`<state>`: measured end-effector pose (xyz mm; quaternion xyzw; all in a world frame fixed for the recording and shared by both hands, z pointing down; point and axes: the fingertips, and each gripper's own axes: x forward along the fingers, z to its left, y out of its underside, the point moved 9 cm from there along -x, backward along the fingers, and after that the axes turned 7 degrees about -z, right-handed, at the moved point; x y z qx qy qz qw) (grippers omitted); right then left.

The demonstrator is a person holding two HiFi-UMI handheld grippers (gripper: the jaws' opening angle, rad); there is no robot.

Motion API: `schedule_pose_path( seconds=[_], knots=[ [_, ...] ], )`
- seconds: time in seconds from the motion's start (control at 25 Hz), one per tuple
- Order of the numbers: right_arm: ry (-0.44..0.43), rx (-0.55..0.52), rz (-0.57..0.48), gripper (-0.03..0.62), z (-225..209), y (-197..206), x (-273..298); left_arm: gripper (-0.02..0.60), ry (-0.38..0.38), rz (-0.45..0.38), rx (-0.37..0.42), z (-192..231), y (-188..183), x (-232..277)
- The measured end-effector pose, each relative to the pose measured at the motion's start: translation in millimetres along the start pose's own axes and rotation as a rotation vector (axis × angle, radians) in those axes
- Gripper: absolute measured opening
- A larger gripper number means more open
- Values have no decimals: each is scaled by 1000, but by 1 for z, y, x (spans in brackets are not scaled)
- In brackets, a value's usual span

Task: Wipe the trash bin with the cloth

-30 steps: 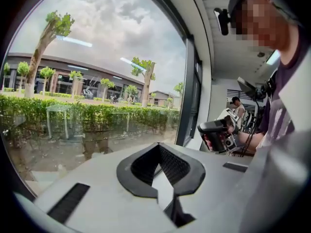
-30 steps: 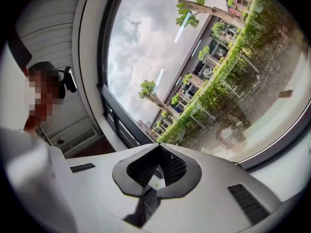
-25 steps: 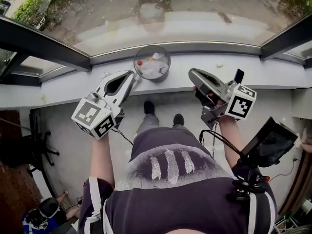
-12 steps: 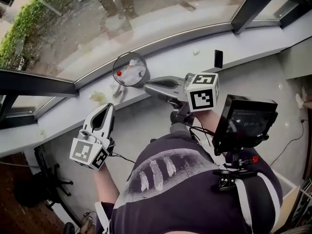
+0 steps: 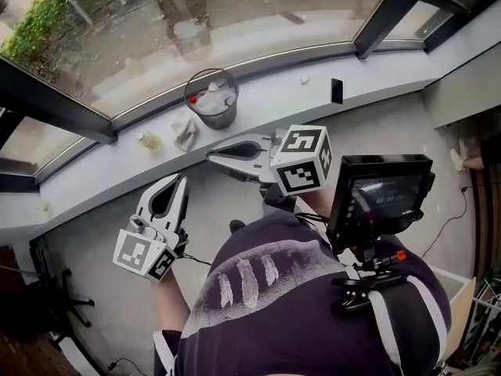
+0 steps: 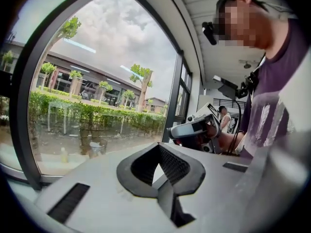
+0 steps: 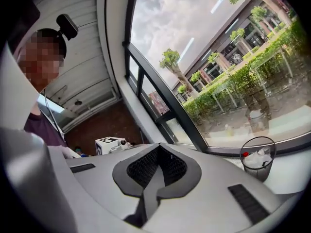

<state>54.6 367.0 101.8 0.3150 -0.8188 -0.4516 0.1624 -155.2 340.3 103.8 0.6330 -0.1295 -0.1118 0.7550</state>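
The left tongs (image 5: 177, 182) and right tongs (image 5: 213, 154) are closed together and empty. The trash bin (image 5: 211, 100) stands at the window ledge's (image 5: 391, 77) far edge, with the cloth (image 5: 185, 131) just beside it. Open one pair and pinch the cloth's bunched middle first.

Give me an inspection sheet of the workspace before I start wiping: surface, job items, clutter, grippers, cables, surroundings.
Surface: grey window ledge, curved, running below the glass.
Job's things: mesh trash bin upright on the ledge, light rubbish inside; cloth crumpled on the ledge beside it, not held.
Clutter: small yellowish item left of the cloth; dark flat object standing further right.
Grippers: left gripper shut, empty; right gripper shut, empty; neither touches bin or cloth.
Cables: thin cable hanging from the left gripper.
Surroundings: monitor on the person's chest rig; paving and hedge outside.
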Motion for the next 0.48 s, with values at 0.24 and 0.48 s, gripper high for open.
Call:
schedule_pose_path(
  seconds=[0.24, 0.48],
  knots=[
    [70, -55, 28, -2, 46, 25, 2, -3, 140, -123, 8, -10, 12, -32],
    [102, -118, 22, -2, 118, 28, 7, -3, 213, -167, 82, -26, -25, -73]
  ],
)
